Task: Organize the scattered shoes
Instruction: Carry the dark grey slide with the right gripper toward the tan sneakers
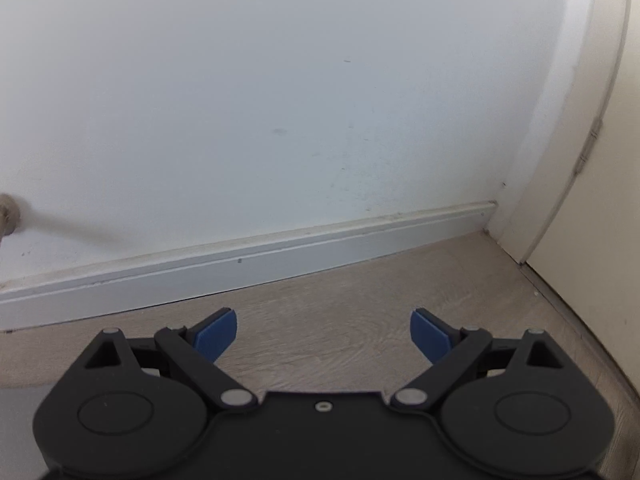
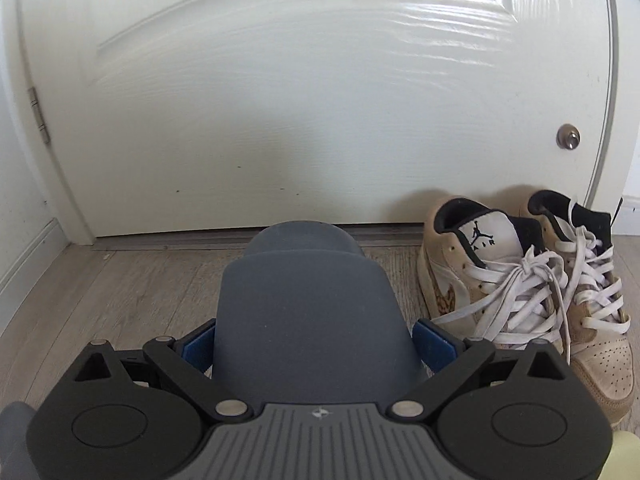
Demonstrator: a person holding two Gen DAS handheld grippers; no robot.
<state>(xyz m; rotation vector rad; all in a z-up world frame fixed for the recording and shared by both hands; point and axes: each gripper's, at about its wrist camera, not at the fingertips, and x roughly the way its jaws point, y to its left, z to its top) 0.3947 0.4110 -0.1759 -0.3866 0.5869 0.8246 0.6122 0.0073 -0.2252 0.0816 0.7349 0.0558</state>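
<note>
My right gripper (image 2: 314, 346) is shut on a grey-blue slide sandal (image 2: 312, 312), its blue pads pressed against the two sides of the strap. The sandal points toward a white door and sits low over the wood floor. A pair of tan and white sneakers (image 2: 524, 292) with white laces stands side by side to the right, heels toward the door. My left gripper (image 1: 323, 334) is open and empty, held above bare floor facing a white wall. No shoe shows in the left wrist view.
The white door (image 2: 304, 100) with a round knob (image 2: 568, 136) fills the right wrist view. A white baseboard (image 1: 248, 264) runs along the wall. A door frame with a hinge (image 1: 586, 152) stands at the right. A blurred tan object (image 1: 8, 216) sits at the left edge.
</note>
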